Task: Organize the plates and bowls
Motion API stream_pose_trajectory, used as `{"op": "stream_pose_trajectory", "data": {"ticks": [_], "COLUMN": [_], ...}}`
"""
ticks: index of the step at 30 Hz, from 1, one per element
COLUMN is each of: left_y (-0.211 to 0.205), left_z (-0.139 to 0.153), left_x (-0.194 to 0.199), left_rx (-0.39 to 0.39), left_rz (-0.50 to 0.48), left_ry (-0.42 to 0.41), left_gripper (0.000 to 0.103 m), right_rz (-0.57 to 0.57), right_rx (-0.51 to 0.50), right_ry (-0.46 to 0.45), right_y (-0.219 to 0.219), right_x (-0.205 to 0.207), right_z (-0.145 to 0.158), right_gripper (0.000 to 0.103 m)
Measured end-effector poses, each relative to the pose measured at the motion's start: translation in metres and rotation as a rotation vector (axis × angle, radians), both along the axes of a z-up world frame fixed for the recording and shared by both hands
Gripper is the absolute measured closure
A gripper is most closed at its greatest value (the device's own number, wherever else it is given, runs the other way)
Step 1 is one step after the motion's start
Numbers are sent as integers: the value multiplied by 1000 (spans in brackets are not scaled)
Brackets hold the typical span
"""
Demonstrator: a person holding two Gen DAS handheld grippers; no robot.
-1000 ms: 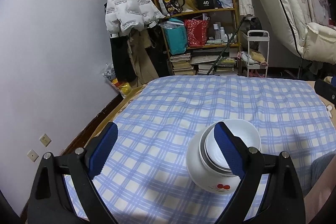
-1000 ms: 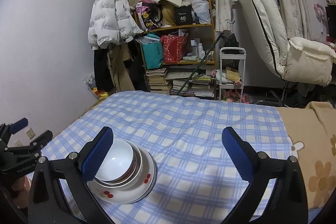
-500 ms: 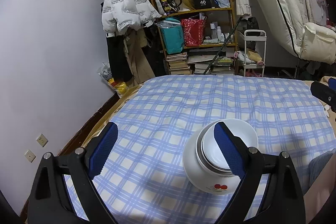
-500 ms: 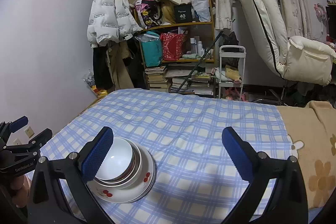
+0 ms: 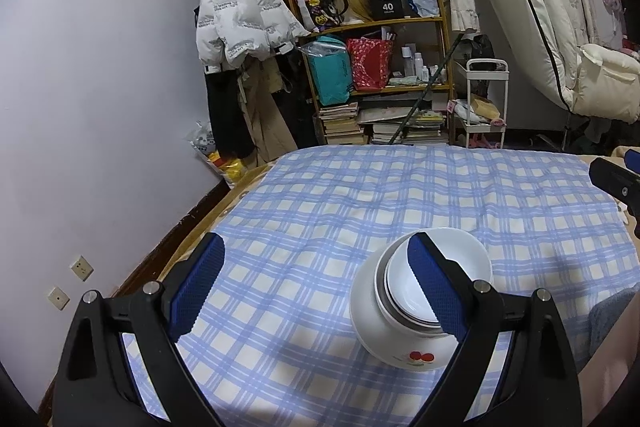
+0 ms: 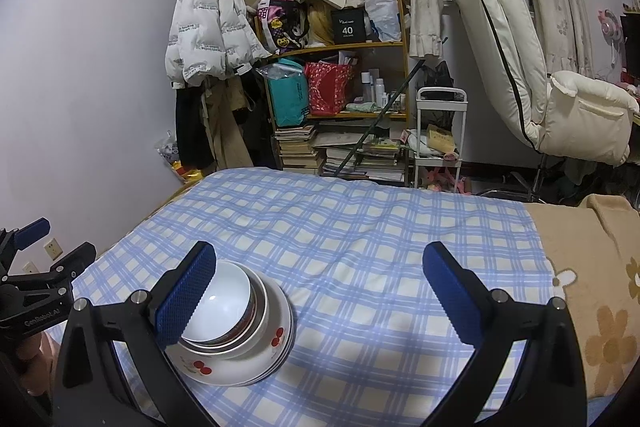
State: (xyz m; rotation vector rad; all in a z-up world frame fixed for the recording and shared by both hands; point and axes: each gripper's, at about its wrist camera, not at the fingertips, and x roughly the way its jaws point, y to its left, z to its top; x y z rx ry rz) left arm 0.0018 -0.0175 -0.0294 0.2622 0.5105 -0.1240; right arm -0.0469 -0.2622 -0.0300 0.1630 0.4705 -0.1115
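Stack: one nested pile of bowls [image 6: 236,331] sits on the blue checked cloth [image 6: 360,235], which serves as the landmark here; the pile is on the cloth's near part, toward its left edge in the right wrist view.
Make-up of the stack: a plain white bowl [image 6: 224,301] sits innermost, a metal-rimmed dish is under it, and a larger white bowl with a cherry print [image 6: 248,351] is outermost; thin rims under that one suggest plates, though I cannot tell how many.
Left gripper [image 5: 316,287]: jaws spread wide, holding nothing; its right pad appears in front of the stack in its own view, and contact cannot be told.
Right gripper [image 6: 320,295]: jaws also wide apart and empty; its left pad overlaps the stack's near side in its view, touching or not is unclear.
Done, as I judge it: the dishes visible are all gathered and nested into this single pile.
Left to do: no loose plate or bowl shows elsewhere on the cloth, so the sorting looks finished or nearly so; possibly only moving the pile remains.
Beyond the cloth: a crowded shelf [image 6: 340,99] and a cream recliner [image 6: 520,59] stand well behind it.
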Motion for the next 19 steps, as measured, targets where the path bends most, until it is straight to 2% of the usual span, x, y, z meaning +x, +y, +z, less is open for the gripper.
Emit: {"op": "stream_pose_trajectory", "data": {"ticks": [19], "left_y": [-2], "left_z": [8], "left_x": [-4], "left_rx": [-3], "left_rz": [4], "left_ry": [-22], "left_gripper": [11], "right_rz": [1], "right_rx": [-2], "right_ry": [3], "right_y": [0], "right_x": [0], "right_z": [1], "right_gripper": [0]}}
